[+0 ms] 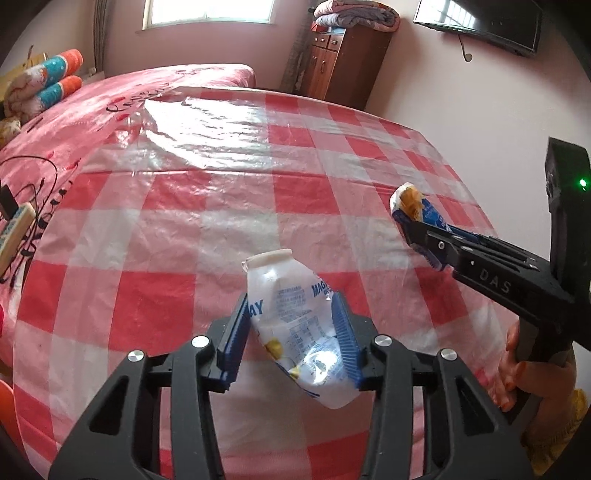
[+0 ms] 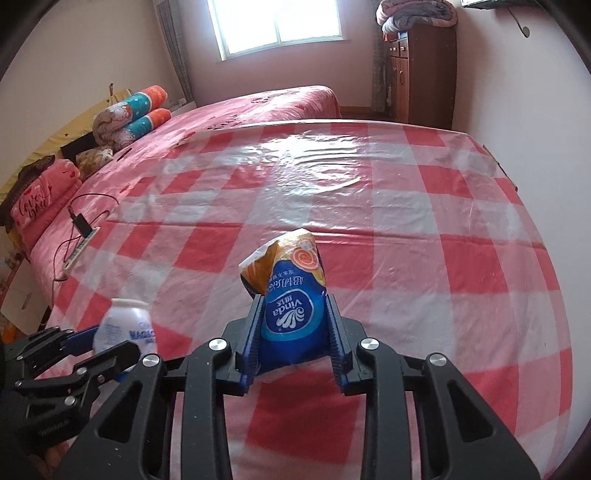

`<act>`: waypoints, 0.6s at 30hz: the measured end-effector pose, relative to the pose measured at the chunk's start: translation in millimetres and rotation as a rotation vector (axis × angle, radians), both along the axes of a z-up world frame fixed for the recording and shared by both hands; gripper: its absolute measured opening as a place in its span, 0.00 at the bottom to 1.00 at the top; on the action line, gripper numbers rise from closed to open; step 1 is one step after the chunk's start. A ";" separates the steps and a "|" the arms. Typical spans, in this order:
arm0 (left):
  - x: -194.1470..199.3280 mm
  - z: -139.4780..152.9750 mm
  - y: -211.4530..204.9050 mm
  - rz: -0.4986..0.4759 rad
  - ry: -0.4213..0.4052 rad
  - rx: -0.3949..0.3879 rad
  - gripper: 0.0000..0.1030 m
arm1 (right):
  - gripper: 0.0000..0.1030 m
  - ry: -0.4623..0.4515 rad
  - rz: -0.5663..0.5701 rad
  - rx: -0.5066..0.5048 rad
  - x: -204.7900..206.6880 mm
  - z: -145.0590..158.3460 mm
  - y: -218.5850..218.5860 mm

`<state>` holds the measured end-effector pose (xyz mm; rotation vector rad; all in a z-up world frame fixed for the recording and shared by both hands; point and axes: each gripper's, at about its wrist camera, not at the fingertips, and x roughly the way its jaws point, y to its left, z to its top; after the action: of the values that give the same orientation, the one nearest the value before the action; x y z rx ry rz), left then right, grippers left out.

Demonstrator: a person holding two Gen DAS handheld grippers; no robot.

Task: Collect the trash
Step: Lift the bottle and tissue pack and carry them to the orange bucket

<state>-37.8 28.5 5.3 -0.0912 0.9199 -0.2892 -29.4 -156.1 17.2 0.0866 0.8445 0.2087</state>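
Home bedroom: bed (image 2: 280, 99) with pink cover, rolled quilts (image 2: 136, 114) by headboard, wooden cabinet (image 2: 424, 74) topped with folded blankets (image 2: 413, 13), curtained window (image 2: 273, 26), wall-mounted TV (image 1: 480, 22), pink walls.

I read "Vinda", upside down, on the blue tissue pack (image 2: 293, 314), "MAG" on the crushed white bottle (image 1: 299, 325), and "DAS" on the right gripper (image 1: 413, 229).

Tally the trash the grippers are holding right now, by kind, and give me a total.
Crushed white plastic bottle, in the left gripper: 1
Blue tissue packet, in the right gripper: 1
Total: 2
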 end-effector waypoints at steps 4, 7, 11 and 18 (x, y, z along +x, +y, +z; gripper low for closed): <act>-8.7 0.1 9.4 0.000 0.007 -0.018 0.50 | 0.32 -0.009 -0.003 0.018 -15.2 3.4 3.1; -15.5 -1.1 10.2 -0.001 0.011 -0.006 0.62 | 0.32 -0.017 0.003 0.030 -27.2 6.2 6.1; -22.7 -2.3 6.7 0.004 0.020 0.006 0.74 | 0.32 -0.025 0.018 0.035 -38.9 10.0 10.1; -36.2 6.0 -2.9 -0.029 0.025 -0.021 0.80 | 0.32 -0.038 0.027 0.036 -57.9 14.0 10.3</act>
<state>-74.0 25.5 11.3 -0.1008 0.9435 -0.3248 -87.2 -145.8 31.2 0.1050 0.8046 0.2502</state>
